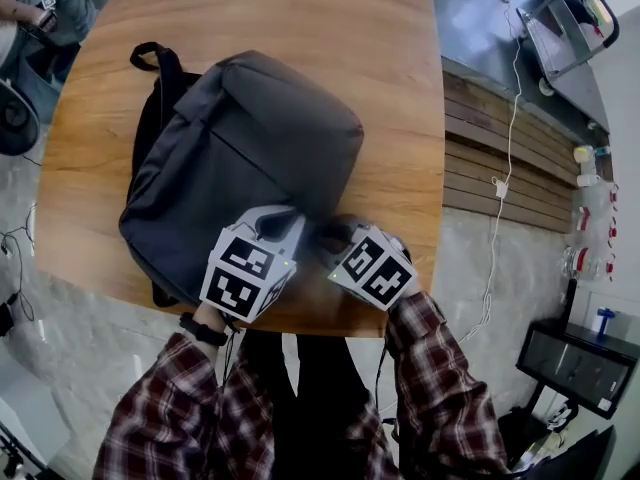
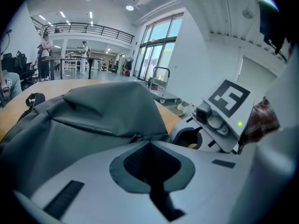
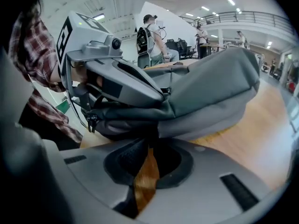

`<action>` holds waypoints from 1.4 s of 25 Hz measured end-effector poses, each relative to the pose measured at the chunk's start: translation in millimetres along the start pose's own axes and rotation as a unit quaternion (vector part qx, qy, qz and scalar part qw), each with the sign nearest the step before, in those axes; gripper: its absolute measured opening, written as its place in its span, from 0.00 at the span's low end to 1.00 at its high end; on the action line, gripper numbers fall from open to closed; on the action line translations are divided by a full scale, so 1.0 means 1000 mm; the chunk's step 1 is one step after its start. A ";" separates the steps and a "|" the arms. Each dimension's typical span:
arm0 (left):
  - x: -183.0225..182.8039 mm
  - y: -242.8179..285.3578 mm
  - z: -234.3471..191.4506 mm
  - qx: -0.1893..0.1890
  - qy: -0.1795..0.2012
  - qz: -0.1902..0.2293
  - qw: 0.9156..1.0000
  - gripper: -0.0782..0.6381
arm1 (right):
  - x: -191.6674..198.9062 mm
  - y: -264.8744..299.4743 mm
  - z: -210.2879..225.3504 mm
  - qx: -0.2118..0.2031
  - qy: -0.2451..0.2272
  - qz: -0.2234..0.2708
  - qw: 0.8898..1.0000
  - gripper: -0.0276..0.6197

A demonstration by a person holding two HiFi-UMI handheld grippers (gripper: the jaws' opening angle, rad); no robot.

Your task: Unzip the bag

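A dark grey backpack lies flat on the wooden table, its black straps at the far left. Both grippers sit at its near end, close together. My left gripper is shut on a fold of the bag's fabric, with a small metal zip part just beside the tips of the left gripper. My right gripper is shut on a dark tab at the bag's seam; wood shows through the narrow slit behind its tips.
The table's near edge runs just under the grippers, against the person's plaid sleeves. A white cable hangs at the right, beyond it a metal cart. A seated person is at the far left.
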State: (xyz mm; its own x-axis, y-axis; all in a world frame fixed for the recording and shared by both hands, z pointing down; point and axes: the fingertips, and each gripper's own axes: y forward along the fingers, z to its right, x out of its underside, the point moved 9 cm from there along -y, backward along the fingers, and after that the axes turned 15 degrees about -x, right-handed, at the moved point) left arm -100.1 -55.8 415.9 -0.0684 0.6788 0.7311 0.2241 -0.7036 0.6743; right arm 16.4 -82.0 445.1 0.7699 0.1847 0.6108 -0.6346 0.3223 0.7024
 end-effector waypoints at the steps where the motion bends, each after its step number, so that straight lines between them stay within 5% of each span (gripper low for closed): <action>1: -0.001 0.000 0.000 0.001 0.002 -0.001 1.000 0.12 | -0.001 0.000 0.001 -0.012 0.000 -0.003 1.000 0.11; 11: -0.004 0.005 0.000 0.019 0.040 -0.018 0.999 0.12 | -0.006 0.002 0.008 -0.053 0.077 -0.017 0.995 0.10; 18: -0.018 0.016 0.004 0.110 0.132 -0.003 0.985 0.12 | 0.003 -0.015 -0.017 0.064 -0.003 -0.082 0.995 0.09; 27: -0.046 0.035 0.031 0.138 0.139 -0.012 0.980 0.12 | 0.034 -0.045 -0.051 0.122 0.119 0.010 0.985 0.09; 35: -0.052 0.070 0.046 0.115 0.112 -0.008 0.987 0.12 | 0.060 -0.034 -0.058 0.149 0.187 0.049 0.970 0.09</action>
State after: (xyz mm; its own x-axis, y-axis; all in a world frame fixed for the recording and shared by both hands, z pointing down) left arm -35.9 -130.6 420.3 -0.2814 0.6080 0.7424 0.4348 -0.6089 0.6635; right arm 88.1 -28.1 436.5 0.6394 0.5435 0.5438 -0.6548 0.0143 0.7557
